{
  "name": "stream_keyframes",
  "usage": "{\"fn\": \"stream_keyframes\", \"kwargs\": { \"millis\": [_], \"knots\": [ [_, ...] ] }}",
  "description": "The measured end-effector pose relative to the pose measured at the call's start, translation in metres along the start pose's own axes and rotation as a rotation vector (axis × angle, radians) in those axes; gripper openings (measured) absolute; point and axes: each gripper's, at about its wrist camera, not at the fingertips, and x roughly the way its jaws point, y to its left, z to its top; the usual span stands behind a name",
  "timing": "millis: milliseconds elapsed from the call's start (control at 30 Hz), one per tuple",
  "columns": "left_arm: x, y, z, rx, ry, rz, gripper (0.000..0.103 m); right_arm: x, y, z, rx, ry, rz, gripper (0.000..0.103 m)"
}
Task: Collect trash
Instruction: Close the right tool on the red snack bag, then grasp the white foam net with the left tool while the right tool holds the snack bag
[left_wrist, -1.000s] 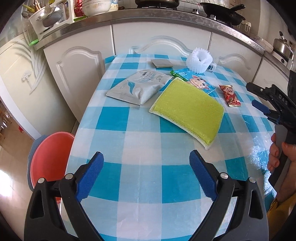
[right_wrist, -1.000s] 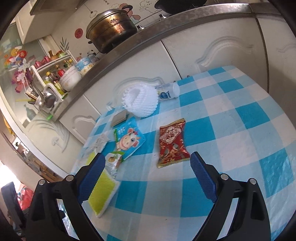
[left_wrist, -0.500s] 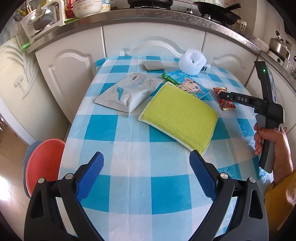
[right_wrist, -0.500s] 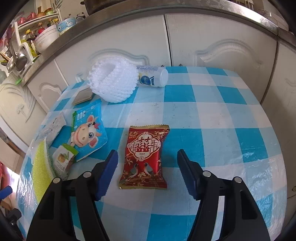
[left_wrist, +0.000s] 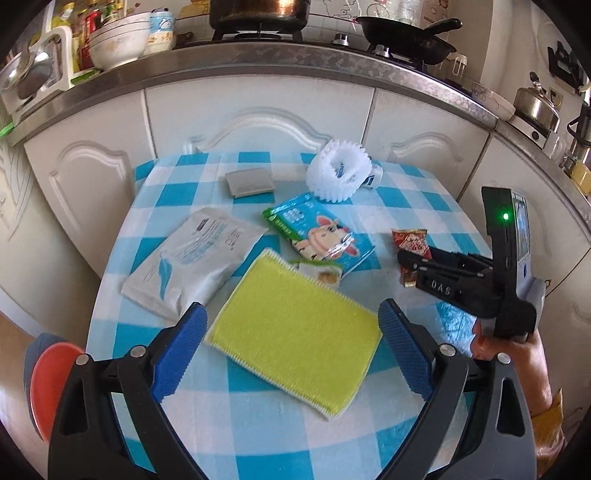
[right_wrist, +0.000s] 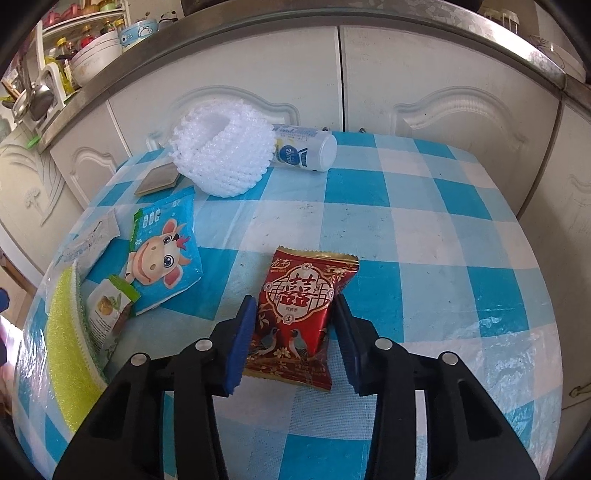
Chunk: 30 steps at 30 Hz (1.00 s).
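Red foil snack wrapper (right_wrist: 300, 314) is lying flat between the right tool's (right_wrist: 295, 339) parted pads, not yet pinched, risking sliding on the slick checkered tabletop (right_wrist: 424, 236); left tool (left_wrist: 291, 354) is hovering released.

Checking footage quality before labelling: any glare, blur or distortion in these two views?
Left wrist view: strong fisheye bending of the counter edge, dark corners, yellow sponge slightly soft. Right wrist view: glare on the plastic tablecloth at right; red snack packet sharp.
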Motion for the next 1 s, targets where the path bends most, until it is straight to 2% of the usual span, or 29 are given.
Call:
{"fn": "stream_keyframes", "kwargs": {
  "millis": [167,233,300,367,567,833,867,900,933,967,1000],
  "knots": [
    [0.036,-0.022,0.033,0.056,0.009,-0.026,0.094,-0.002,-0.027,0.000,0.139,-0.022,0.147,0.039],
    [0.054,-0.032,0.045,0.092,0.023,-0.019,0.094,-0.001,-0.038,-0.001,0.198,-0.028,0.203,0.030],
    [0.070,-0.040,0.056,0.116,0.030,-0.013,0.094,0.000,-0.046,-0.001,0.239,-0.033,0.232,0.030],
    [0.087,-0.048,0.067,0.141,0.038,-0.021,0.094,0.000,-0.047,-0.001,0.253,-0.033,0.241,0.030],
    [0.139,-0.060,0.093,0.206,0.085,0.047,0.094,-0.002,-0.048,0.000,0.259,-0.034,0.249,0.030],
    [0.171,-0.067,0.124,0.196,0.105,0.066,0.094,-0.001,-0.048,-0.001,0.255,-0.034,0.241,0.030],
    [0.173,-0.068,0.126,0.198,0.107,0.073,0.092,-0.002,-0.048,-0.001,0.252,-0.035,0.240,0.031],
    [0.176,-0.069,0.128,0.198,0.109,0.079,0.084,-0.002,-0.047,-0.001,0.249,-0.034,0.238,0.032],
    [0.179,-0.069,0.129,0.194,0.118,0.084,0.071,-0.002,-0.047,-0.001,0.244,-0.034,0.238,0.033],
    [0.182,-0.069,0.130,0.187,0.126,0.082,0.066,-0.002,-0.046,-0.001,0.237,-0.035,0.238,0.035],
    [0.182,-0.070,0.131,0.182,0.123,0.085,0.065,-0.002,-0.044,-0.001,0.230,-0.035,0.238,0.038]
  ]
}}
